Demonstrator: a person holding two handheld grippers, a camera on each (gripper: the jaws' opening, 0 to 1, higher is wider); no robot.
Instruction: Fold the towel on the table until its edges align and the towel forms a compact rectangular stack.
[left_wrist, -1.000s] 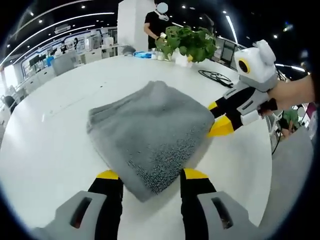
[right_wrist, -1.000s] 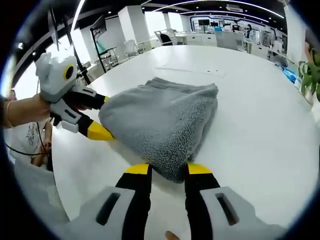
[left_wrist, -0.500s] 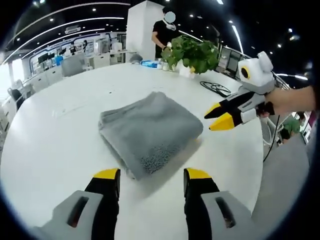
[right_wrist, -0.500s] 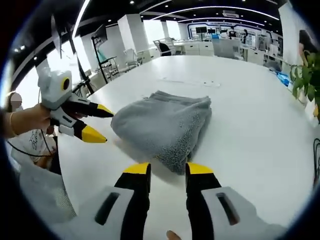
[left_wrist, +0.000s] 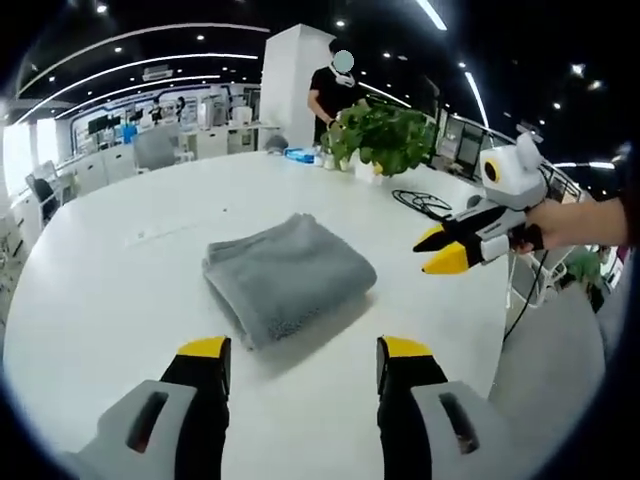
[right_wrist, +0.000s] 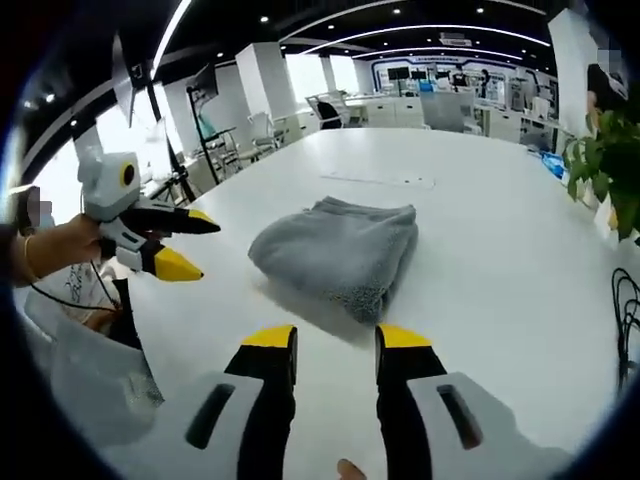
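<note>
We are holding the left claw (left_wrist: 297, 357) with its jaws spread, gripping nothing. The folded gray towel (left_wrist: 286, 276) is lying just ahead of it on the white table (left_wrist: 100, 290), apart from the tips. The right claw (left_wrist: 443, 250) is hanging right of the towel, jaws parted too and gripping nothing. Beyond it a black cable (left_wrist: 420, 203) is lying, and farther off a potted plant (left_wrist: 385, 109) is standing near a person (left_wrist: 330, 88).

My left tongs (left_wrist: 300, 352) have black jaws capped with yellow tips, rising from grey housings with dark slots. My right tongs (right_wrist: 334, 340) match them, and a thin band circles my left wrist (right_wrist: 25, 257).
</note>
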